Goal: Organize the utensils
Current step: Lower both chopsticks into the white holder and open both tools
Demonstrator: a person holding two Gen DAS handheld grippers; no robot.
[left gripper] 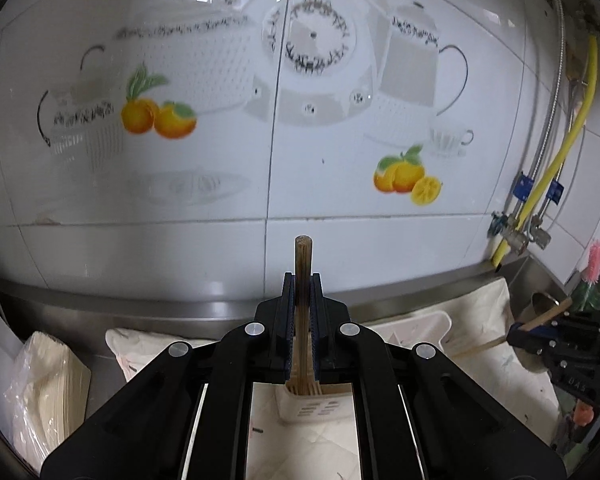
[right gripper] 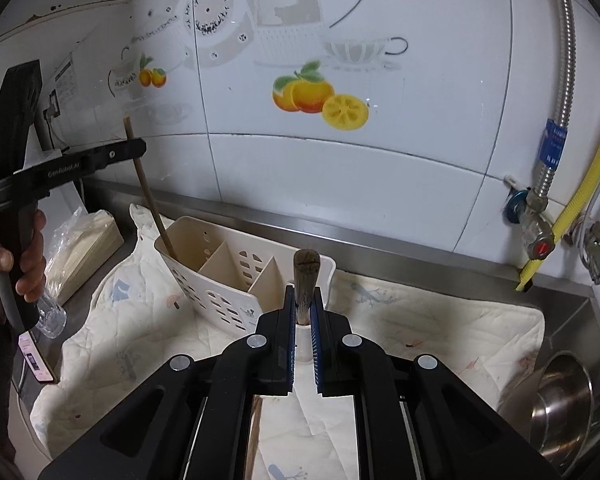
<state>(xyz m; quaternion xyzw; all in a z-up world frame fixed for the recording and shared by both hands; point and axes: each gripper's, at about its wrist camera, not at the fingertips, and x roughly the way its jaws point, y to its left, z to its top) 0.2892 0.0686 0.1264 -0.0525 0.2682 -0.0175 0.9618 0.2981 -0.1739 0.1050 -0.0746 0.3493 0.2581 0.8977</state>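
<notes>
My left gripper is shut on a dark brown chopstick that stands upright between its pads. In the right wrist view the left gripper is at the left, held by a person's hand, and the chopstick has its lower end in the left compartment of the white slotted utensil caddy. My right gripper is shut on a wooden utensil handle just in front of the caddy's right end. The left wrist view has the right gripper at the far right. The utensil's working end is hidden.
The caddy lies on a pale quilted cloth on a steel counter against a tiled wall. A steel bowl sits at the right. Pipes, valves and a yellow hose run down the right wall. A bagged stack lies at the left.
</notes>
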